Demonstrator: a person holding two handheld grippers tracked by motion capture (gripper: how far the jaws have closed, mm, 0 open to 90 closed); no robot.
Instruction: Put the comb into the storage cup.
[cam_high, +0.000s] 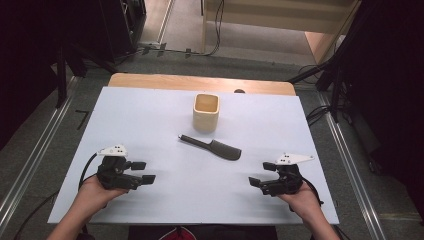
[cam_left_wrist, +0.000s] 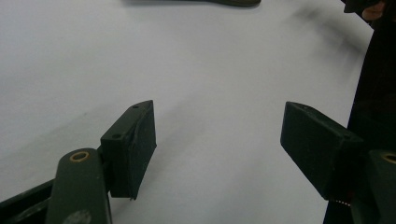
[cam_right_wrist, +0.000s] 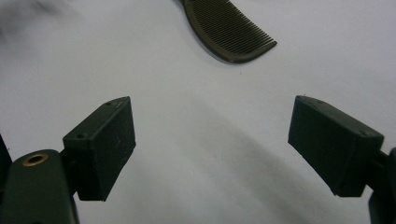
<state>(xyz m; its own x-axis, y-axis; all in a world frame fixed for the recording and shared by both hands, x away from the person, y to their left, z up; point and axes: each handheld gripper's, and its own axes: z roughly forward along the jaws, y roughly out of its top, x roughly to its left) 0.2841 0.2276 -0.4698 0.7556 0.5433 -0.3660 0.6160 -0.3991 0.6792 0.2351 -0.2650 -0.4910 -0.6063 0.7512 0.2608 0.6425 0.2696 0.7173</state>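
Comb (cam_high: 212, 148) flat on white sheet (cam_high: 150, 115), just in front of cup (cam_high: 206, 112), apart from it, handle toward cup's left. Left gripper (cam_high: 145, 172) near sheet's front left, well left of comb, jaws wide apart, nothing between. Right gripper (cam_high: 260, 174) right of comb and nearer front edge, jaws spread, empty, pointing at comb's toothed end.
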